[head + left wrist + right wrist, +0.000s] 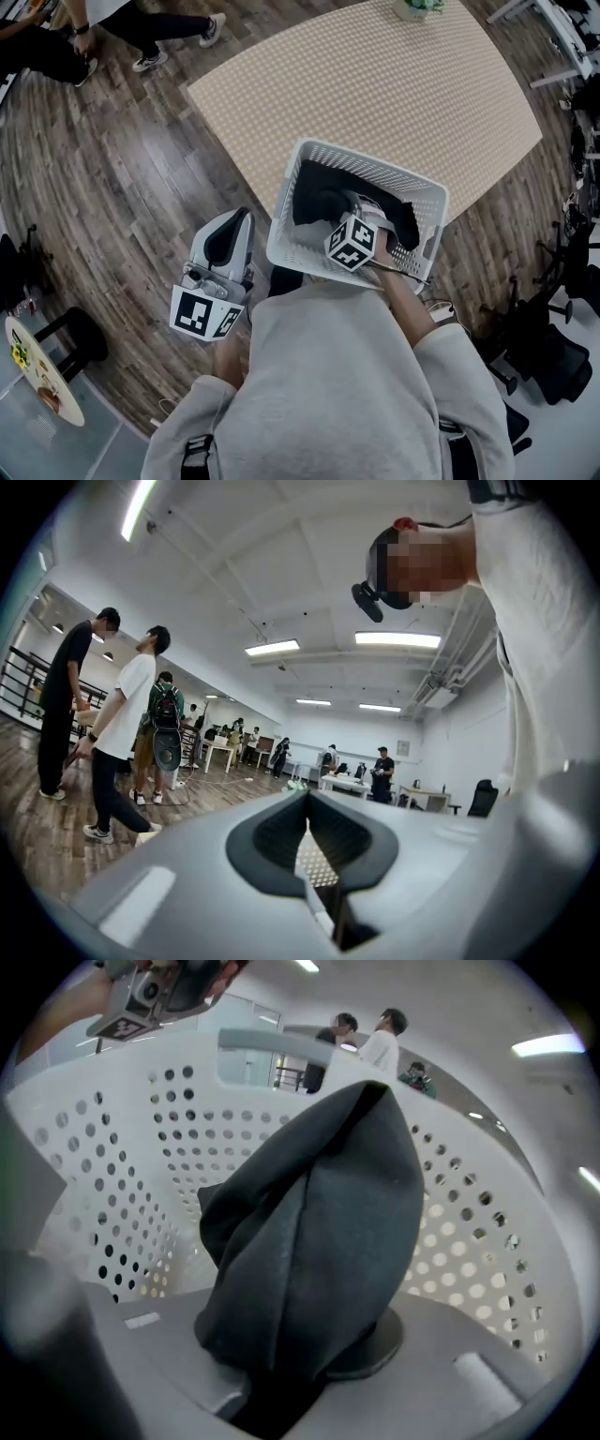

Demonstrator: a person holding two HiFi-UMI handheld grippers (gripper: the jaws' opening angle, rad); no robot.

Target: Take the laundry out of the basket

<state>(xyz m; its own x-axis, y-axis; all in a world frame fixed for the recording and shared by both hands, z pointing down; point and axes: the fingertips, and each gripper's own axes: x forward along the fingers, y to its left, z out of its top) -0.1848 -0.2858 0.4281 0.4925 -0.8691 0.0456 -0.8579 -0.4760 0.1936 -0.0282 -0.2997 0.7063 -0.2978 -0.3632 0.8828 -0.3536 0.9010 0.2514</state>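
Observation:
A white perforated laundry basket point(373, 169) stands on the wood floor against the edge of a beige table point(375, 84). Dark laundry point(317, 201) lies inside it. My right gripper point(364, 214) reaches down into the basket, its marker cube at the near wall. In the right gripper view its jaws are closed on a fold of the dark garment point(319, 1232), which bunches up in front of the basket's wall point(122, 1176). My left gripper point(225, 246) hangs outside the basket on its left, over the floor, with its pads point(281, 841) together and nothing held.
Seated people's legs point(159, 33) are at the far left on the floor. Black office chairs point(553, 356) crowd the right side. A small round table point(37, 370) stands at the lower left. Several people point(112, 724) stand in the room behind.

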